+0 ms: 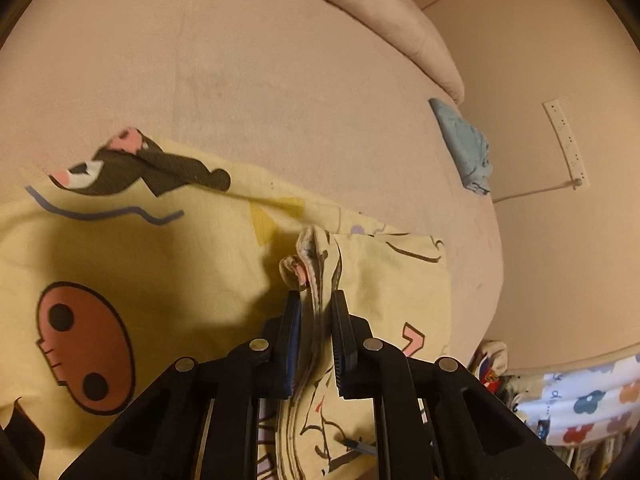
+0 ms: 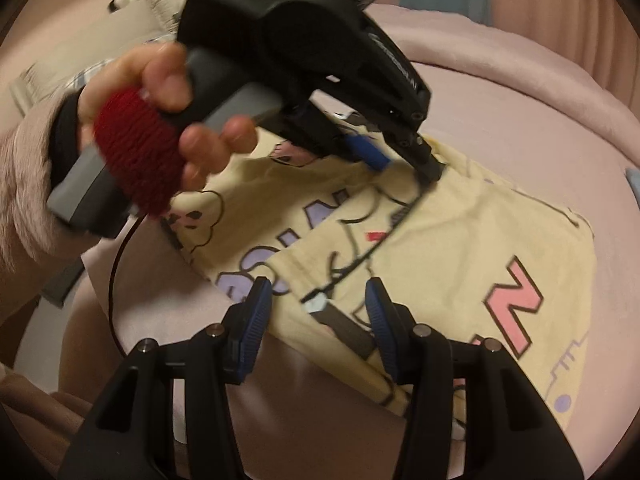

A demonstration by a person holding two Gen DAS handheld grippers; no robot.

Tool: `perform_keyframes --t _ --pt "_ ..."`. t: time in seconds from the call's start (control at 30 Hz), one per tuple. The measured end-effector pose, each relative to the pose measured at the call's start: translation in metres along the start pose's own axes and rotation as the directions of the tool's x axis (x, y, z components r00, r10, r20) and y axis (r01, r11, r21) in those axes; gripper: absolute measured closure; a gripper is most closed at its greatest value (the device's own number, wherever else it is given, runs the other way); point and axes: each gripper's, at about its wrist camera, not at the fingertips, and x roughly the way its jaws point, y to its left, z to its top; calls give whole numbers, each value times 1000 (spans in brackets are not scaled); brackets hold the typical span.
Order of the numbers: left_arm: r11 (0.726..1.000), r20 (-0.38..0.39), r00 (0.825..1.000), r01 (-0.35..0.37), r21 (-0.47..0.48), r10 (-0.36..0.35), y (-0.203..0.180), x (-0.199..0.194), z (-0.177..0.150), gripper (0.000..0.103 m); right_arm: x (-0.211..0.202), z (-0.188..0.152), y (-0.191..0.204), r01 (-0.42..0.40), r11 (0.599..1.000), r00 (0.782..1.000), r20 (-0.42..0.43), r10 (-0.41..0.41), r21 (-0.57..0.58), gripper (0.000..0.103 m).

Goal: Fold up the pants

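Lying spread on a bed (image 1: pixel 240 60) covered in soft, matte pink fabric are pale yellow pants (image 1: pixel 180 264), a thin, crumpled cotton printed with cartoon faces, pink block letters and lilac squiggles. The left gripper (image 1: pixel 316 304), black plastic with ribbed blue pads, is clamped on a bunched, stitched edge of the pants, the cloth pinched into a narrow upright fold between its nearly closed jaws. Seen from the right wrist view, a hand (image 2: pixel 176 120) with a fuzzy dark red band across it grips that tool's grey handle. The right gripper (image 2: pixel 320 316) hovers at the near edge of the pants, jaws about half apart, holding nothing. A small crumpled blue cloth (image 1: pixel 464 148) lies at the bed's edge.
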Motion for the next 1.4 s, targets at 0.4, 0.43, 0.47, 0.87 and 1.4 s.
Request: perform_keyframes --t 0.4,0.43,0.47,0.87,1.4 --pt "999 -50 998 47 8 -46 7 0 0 94 17 -7 58 273 893 962 110 -250 -358 46" --pt "998 -59 997 56 4 -56 9 1 -1 94 18 -7 61 281 879 960 111 -259 -384 46" --pt "998 -64 996 62 2 -61 11 1 -1 94 20 -8 65 276 872 961 109 -254 -405 47" --pt "985 46 986 165 -45 -163 23 -25 -2 98 -4 20 56 152 950 986 107 -127 -273 93" --pt "996 90 996 -17 -92 25 68 -49 -15 98 49 40 99 66 930 996 81 -39 -362 92"
